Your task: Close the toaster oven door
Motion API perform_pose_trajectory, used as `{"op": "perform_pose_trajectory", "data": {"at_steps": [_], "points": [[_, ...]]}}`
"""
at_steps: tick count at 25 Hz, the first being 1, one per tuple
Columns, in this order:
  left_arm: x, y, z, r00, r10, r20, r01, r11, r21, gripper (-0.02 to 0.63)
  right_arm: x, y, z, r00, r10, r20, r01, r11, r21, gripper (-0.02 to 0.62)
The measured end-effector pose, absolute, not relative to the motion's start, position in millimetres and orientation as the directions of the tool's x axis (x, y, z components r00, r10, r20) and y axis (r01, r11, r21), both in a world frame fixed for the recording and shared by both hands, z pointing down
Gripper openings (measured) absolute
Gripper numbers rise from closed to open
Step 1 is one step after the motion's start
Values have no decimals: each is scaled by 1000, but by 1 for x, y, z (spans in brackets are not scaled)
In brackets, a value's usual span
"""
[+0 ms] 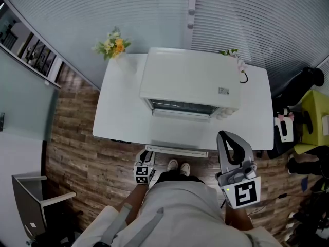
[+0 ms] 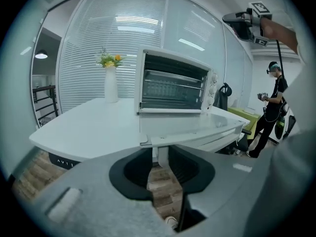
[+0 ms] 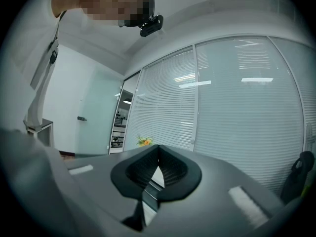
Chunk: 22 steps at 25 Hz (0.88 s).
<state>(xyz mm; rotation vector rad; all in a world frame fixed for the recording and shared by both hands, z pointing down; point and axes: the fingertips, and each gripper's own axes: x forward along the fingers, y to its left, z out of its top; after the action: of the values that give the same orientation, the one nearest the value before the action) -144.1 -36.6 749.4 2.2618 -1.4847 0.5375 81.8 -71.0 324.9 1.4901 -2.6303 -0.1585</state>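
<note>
A white toaster oven (image 1: 190, 78) stands on the white table (image 1: 121, 112), and its door (image 1: 177, 133) lies open and flat toward me. The door's handle bar (image 1: 177, 150) runs along the front edge. My left gripper (image 1: 145, 159) is at the handle's left end, below the table edge. In the left gripper view the oven (image 2: 173, 83) faces me. There the handle's white stem (image 2: 159, 157) stands between the jaws of my left gripper (image 2: 160, 156), with a little space beside it. My right gripper (image 1: 227, 136) is raised by the table's front right, away from the oven. Its jaws (image 3: 158, 149) meet at the tips and hold nothing.
A vase of yellow flowers (image 1: 115, 48) stands at the table's back left, and a small plant (image 1: 231, 53) is behind the oven. A yellow-green chair (image 1: 316, 112) and bags crowd the right side. Another person (image 2: 274, 107) stands off to the right.
</note>
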Motion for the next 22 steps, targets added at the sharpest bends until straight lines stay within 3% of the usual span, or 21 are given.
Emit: {"op": "perform_pose_trajectory", "data": {"at_steps": [22], "points": [[-142, -42, 721, 359, -808, 468, -930, -355, 100, 80, 82, -74, 319, -517, -855, 34, -843, 516, 152, 5]]}}
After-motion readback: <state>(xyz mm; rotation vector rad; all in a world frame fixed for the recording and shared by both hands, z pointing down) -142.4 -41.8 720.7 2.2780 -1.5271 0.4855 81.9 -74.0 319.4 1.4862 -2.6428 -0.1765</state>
